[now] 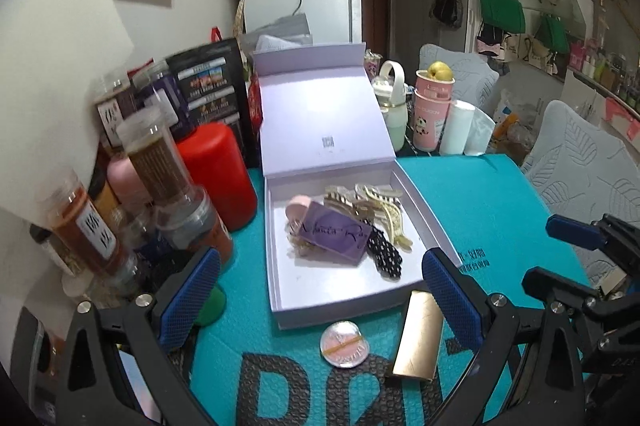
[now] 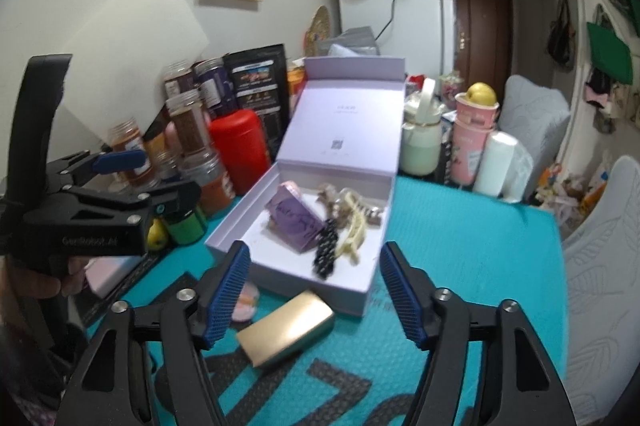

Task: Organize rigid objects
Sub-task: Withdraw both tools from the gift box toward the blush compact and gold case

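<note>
An open lilac box point(image 1: 280, 266) point(image 2: 228, 240) sits on the teal mat with its lid upright. Inside lie a purple card point(image 1: 334, 236) point(image 2: 298, 222), a black dotted clip point(image 1: 384, 254) point(image 2: 326, 250), cream claw clips point(image 1: 390, 214) point(image 2: 354, 230) and a pink item point(image 1: 298, 205). In front of the box lie a gold case point(image 1: 418, 336) point(image 2: 286, 328) and a round pink compact point(image 1: 344, 344) point(image 2: 246, 302). My left gripper point(image 1: 320, 296) is open, low before the box. My right gripper point(image 2: 316, 296) is open, with the gold case just ahead between its fingers and untouched.
Spice jars point(image 1: 160, 161) and a red canister point(image 1: 218, 173) crowd the left side against the wall. Pink cups point(image 1: 432, 113), a mint bottle point(image 1: 394, 105) and a white roll point(image 1: 458, 127) stand behind the box. Grey chairs point(image 1: 580, 165) border the mat's right edge.
</note>
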`<state>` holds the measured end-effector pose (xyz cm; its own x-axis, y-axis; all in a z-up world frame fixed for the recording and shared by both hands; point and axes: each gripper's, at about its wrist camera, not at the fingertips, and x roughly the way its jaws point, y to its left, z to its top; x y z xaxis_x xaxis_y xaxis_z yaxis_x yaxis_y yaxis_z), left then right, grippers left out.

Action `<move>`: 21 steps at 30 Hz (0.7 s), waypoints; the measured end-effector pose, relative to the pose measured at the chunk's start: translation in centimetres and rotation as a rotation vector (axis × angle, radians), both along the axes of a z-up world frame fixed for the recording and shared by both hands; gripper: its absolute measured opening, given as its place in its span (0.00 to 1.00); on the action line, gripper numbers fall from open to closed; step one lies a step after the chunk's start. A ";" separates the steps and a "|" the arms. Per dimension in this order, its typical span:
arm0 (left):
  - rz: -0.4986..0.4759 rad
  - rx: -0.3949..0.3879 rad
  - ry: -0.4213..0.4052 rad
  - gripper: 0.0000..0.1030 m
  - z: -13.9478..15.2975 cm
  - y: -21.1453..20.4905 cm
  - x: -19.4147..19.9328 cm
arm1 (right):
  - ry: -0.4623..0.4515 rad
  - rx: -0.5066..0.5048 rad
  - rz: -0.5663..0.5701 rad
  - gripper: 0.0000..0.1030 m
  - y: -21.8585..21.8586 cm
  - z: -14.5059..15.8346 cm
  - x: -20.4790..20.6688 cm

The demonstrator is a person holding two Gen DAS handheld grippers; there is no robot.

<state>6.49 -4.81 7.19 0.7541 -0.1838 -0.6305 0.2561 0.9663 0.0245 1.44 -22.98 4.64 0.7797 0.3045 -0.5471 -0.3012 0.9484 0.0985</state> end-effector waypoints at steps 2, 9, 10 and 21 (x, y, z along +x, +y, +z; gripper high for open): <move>-0.006 -0.006 0.001 1.00 -0.5 0.1 -0.3 | 0.019 0.013 0.001 0.68 0.1 -0.7 -0.1; 0.009 -0.025 0.022 1.00 -2.4 0.7 -1.4 | 0.056 0.072 0.019 0.75 0.3 -2.6 -0.5; 0.011 -0.038 0.026 1.00 -2.8 0.9 -1.5 | 0.062 0.076 0.017 0.75 0.4 -2.9 -0.6; 0.016 -0.068 0.120 1.00 -6.3 2.1 -1.7 | 0.143 0.112 0.004 0.75 1.2 -5.9 -0.3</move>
